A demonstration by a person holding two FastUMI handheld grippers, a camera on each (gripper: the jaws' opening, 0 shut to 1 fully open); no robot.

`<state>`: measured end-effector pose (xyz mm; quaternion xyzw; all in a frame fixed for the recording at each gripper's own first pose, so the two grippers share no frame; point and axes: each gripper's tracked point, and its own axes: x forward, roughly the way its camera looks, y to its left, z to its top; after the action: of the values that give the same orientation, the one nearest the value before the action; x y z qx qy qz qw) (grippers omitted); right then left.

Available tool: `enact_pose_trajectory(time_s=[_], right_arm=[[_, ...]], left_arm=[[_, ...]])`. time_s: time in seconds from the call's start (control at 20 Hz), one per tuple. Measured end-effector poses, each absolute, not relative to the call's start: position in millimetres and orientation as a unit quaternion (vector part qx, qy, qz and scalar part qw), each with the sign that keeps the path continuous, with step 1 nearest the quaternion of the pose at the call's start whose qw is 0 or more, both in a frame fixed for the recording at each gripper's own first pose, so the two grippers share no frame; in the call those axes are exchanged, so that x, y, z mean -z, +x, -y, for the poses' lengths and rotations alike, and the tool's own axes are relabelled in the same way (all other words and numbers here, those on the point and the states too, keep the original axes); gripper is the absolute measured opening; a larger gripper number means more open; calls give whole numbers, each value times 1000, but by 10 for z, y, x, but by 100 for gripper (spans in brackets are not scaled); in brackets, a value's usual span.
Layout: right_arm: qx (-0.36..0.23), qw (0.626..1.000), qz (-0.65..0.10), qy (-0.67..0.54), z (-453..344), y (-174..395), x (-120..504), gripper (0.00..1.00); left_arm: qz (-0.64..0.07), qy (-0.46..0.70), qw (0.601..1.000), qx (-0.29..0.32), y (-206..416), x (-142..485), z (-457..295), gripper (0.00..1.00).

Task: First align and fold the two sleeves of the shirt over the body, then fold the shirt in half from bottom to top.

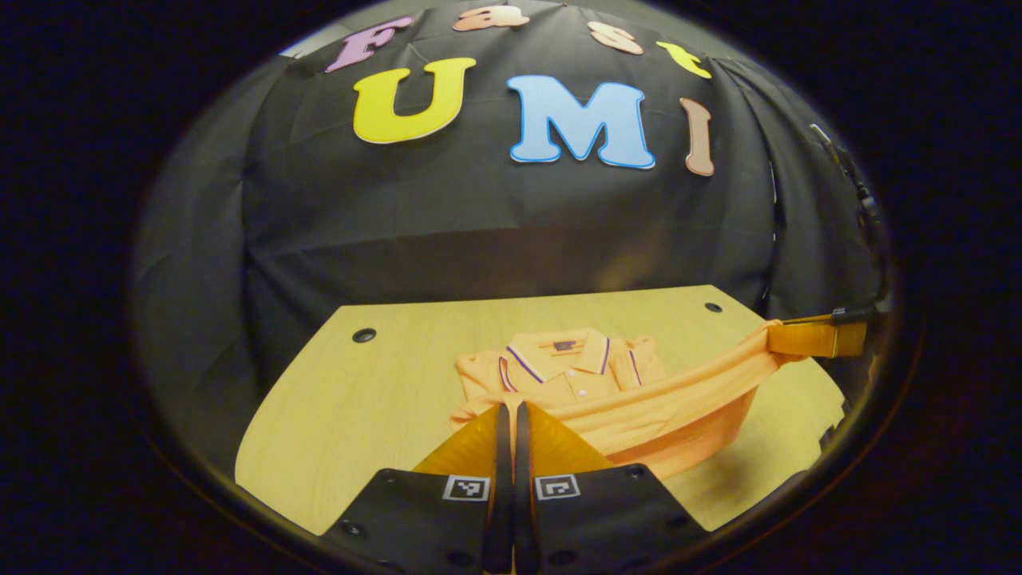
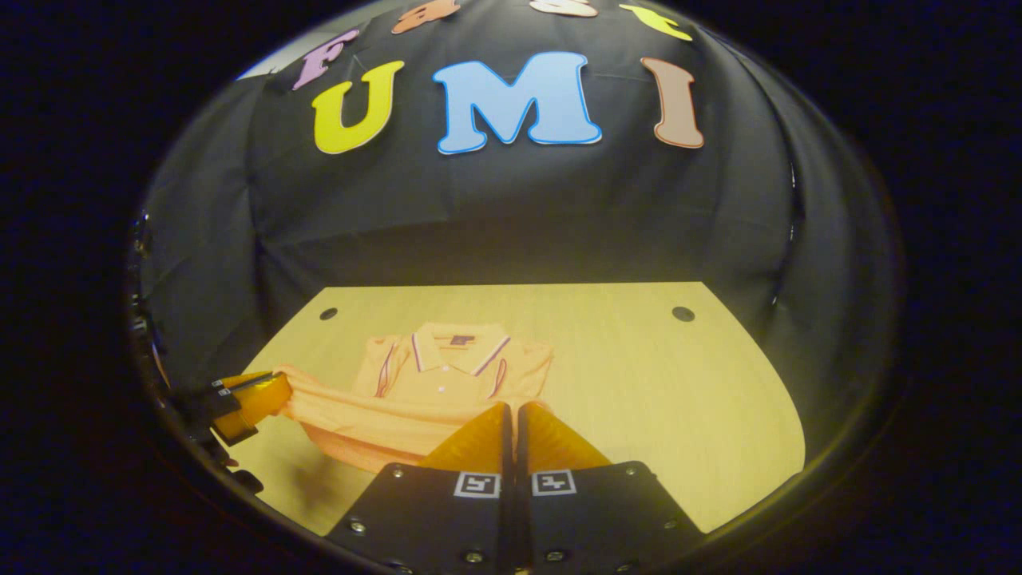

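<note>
On the table [image 1: 383, 375] lies the shirt [image 1: 571, 375], an orange polo with its striped collar [image 1: 559, 355] toward the booth's wall and the sleeves already folded in over the body. Nearer than the collar, the bottom hem [image 1: 679, 395] is lifted off the table and stretched in a sagging band between the two grippers. In the left gripper view, the left gripper [image 1: 508, 415] has its fingers pressed together with one corner of the hem caught between them, while the right gripper [image 1: 814, 337] shows farther off, to the right of the collar and above the table's edge, clamped on the other corner. In the right gripper view, the right gripper [image 2: 511, 415] is likewise closed tight, the cloth running into its fingertips, and the left gripper [image 2: 251, 399] sits to the left of the collar, pinching the far end of the hem [image 2: 359, 419]. The upper part of the shirt [image 2: 447, 371] rests flat. Two dark round holes [image 2: 683, 313] mark the table [image 2: 639, 383] beyond the collar.
</note>
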<state>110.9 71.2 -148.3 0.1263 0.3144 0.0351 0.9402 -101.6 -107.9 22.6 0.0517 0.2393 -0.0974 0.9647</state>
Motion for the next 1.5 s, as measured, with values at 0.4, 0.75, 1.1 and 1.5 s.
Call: enact_pose_trajectory(time_s=[0.4, 0.75, 1.1, 1.5], right_arm=[[-9, 944, -313, 107, -828, 2003, 1650, 0], [25, 949, -304, 76, -855, 2608, 1909, 0], [37, 941, -333, 51, -992, 2847, 2410, 0], [41, 934, -352, 40, -1026, 2804, 2529, 9]], left_arm=[[-213, 62, 970, 103, -12, -84, 1010, 7], [-192, 89, 971, 112, 624, 226, 1062, 7], [-202, 97, 969, 101, 861, 642, 986, 6], [-206, 93, 968, 106, 934, 805, 1035, 13]])
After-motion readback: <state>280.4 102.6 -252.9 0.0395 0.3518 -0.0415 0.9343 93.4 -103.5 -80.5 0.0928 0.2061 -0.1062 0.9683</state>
